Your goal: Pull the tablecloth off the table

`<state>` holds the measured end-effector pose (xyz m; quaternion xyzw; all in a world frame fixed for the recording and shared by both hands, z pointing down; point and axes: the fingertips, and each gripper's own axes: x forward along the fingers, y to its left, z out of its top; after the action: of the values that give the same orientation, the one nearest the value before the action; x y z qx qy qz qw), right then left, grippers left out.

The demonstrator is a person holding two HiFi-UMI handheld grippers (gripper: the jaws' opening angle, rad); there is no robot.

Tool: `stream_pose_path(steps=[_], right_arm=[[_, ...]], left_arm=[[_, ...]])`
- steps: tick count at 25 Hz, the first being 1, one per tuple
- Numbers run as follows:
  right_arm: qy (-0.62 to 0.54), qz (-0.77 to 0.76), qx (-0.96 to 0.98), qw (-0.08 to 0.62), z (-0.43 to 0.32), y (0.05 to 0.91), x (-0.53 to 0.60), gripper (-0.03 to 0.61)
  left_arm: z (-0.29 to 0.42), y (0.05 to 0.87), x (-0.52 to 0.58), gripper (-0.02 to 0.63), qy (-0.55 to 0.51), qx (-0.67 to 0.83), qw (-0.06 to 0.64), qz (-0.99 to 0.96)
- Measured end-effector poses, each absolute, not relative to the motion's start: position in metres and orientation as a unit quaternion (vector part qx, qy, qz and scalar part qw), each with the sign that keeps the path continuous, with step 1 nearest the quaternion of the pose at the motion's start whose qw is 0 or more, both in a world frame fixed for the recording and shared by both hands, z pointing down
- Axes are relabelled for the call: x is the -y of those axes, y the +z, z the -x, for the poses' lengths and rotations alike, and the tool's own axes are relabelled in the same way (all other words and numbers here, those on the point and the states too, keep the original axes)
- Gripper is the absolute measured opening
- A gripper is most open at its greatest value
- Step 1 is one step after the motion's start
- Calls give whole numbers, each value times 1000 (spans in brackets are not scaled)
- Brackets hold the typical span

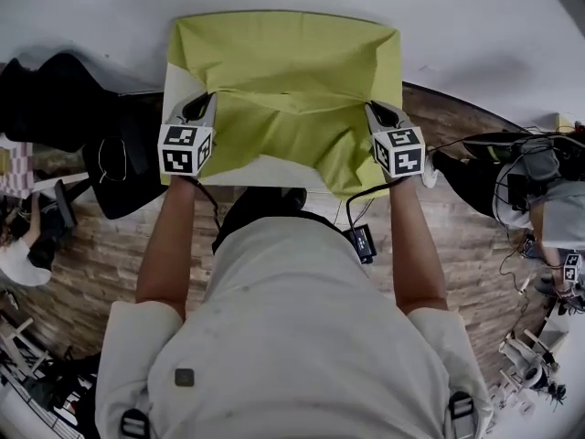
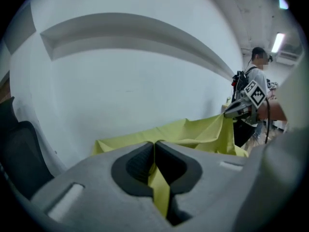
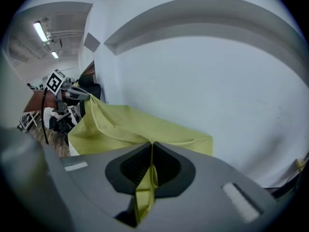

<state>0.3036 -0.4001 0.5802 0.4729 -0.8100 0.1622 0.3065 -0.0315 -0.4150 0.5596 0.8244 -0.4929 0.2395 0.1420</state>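
Head view shows the tablecloth (image 1: 292, 71) covering the table (image 1: 265, 172), its near edge raised by the left gripper (image 1: 203, 106) and right gripper (image 1: 377, 112) alike; left gripper view, then right gripper view, show fingers (image 2: 137, 166) pinched on cloth stretching ahead across the table.

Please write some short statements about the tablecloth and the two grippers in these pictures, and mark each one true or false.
1. The left gripper is shut on the yellow-green tablecloth. True.
2. The right gripper is open and holds nothing. False: its jaws are shut on a fold of the tablecloth.
3. The tablecloth lies flat and smooth on the table. False: its near edge is held up off the table and the cloth is creased.
4. The grippers hold the cloth's near edge, one at each side. True.
5. A strip of white table top shows below the cloth's near edge. True.
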Motion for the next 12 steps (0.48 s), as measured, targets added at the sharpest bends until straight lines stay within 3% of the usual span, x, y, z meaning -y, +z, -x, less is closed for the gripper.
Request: stream_pose_path(steps=[12], right_arm=[[48, -480, 854, 196, -301, 422, 397, 20]], left_arm=[[45, 424, 397, 11, 176, 529, 41, -829]])
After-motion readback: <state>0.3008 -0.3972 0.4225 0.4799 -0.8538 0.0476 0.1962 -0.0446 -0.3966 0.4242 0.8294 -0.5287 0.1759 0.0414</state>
